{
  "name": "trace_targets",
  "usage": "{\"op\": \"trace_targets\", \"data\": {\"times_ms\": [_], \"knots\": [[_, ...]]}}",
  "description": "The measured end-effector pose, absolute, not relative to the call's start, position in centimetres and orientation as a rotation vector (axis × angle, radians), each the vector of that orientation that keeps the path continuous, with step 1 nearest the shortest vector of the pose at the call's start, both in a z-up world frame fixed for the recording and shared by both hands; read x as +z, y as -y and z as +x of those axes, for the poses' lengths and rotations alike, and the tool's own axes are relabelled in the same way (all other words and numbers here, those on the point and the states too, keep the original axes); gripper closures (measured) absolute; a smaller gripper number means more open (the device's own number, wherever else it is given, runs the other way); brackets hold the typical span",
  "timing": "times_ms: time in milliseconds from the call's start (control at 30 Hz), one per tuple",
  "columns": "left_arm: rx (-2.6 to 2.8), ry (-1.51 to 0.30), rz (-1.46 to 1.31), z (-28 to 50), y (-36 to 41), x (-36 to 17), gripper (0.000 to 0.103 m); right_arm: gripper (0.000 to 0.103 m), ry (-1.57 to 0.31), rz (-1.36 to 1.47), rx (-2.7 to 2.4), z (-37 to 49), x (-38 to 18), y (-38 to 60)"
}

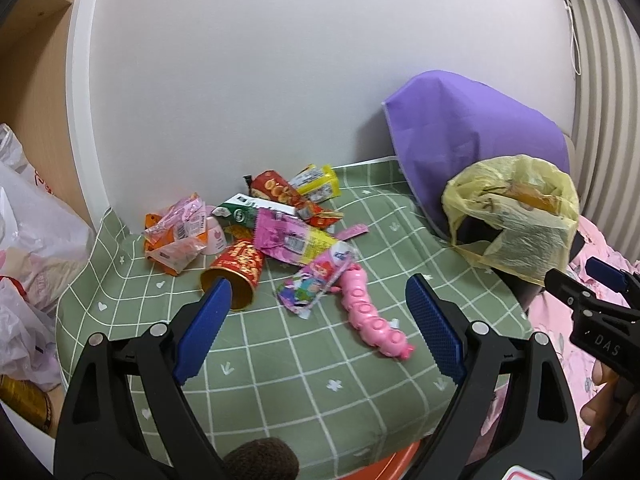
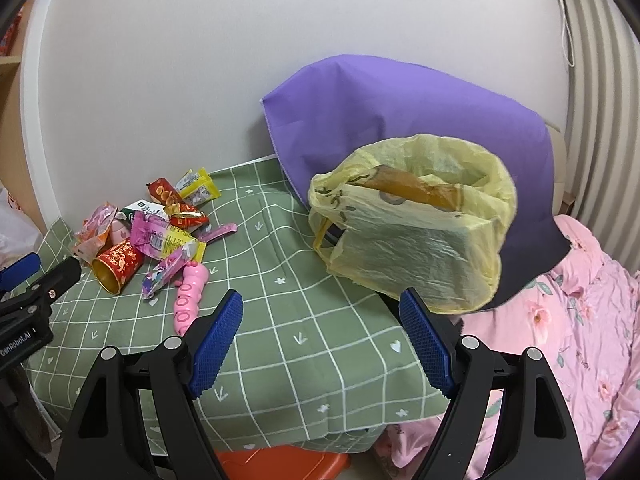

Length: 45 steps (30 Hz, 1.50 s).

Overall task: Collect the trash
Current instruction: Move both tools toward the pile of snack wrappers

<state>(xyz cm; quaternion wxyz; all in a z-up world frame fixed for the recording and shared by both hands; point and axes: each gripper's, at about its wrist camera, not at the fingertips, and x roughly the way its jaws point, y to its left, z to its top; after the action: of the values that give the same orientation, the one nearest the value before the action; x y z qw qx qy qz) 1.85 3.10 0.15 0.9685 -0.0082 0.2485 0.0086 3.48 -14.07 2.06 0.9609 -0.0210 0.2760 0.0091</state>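
The trash lies in a heap on the green checked tablecloth (image 1: 280, 360), pushed toward the wall at the far left of the surface. Nearest my left gripper (image 1: 320, 320) is the red paper cup (image 1: 236, 276), tipped on its side with its open gold mouth facing me; its long axis runs away from me and slightly right. My left fingertip (image 1: 216, 300) overlaps the cup's rim in the left wrist view, but I cannot tell whether it touches or merely sits in front of it. Just right of the cup lie a cartoon-printed wrapper (image 1: 316, 280) and a pink toy caterpillar (image 1: 368, 312), whose long axis runs toward me and to the right.

My left gripper is spread wide and holds nothing. My right gripper (image 2: 320, 340) is likewise spread wide and empty, pointing at bare cloth just short of the yellow plastic bag (image 2: 416, 220), which stands open-mouthed at the table's right edge against a purple cover (image 2: 400, 100).

Judgement: the left hand is clearly nearer the heap, the right nearer the bag. The cup is the likely first pick.
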Motion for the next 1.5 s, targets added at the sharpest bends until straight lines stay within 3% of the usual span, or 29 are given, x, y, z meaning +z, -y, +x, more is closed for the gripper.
{"op": "trace_targets", "data": {"times_ms": [800, 1000, 1367, 1500], "knots": [[0.284, -0.641, -0.3, 18.3, -25.4, -3.8, 0.015, 0.026, -0.65, -0.15, 0.147, 18.5, -0.6, 5.8], [0.239, -0.637, -0.286, 21.5, -26.2, -4.0, 0.015, 0.026, -0.664, -0.157, 0.176, 21.5, -0.2, 5.0], [0.2, -0.729, -0.242, 19.4, -21.6, -4.7, 0.02, 0.027, -0.648, -0.237, 0.475, 31.3, 1.0, 0.0], [0.22, -0.717, -0.231, 18.3, -21.6, -4.1, 0.02, 0.035, -0.639, -0.361, 0.601, 34.3, 0.7, -3.8]]}}
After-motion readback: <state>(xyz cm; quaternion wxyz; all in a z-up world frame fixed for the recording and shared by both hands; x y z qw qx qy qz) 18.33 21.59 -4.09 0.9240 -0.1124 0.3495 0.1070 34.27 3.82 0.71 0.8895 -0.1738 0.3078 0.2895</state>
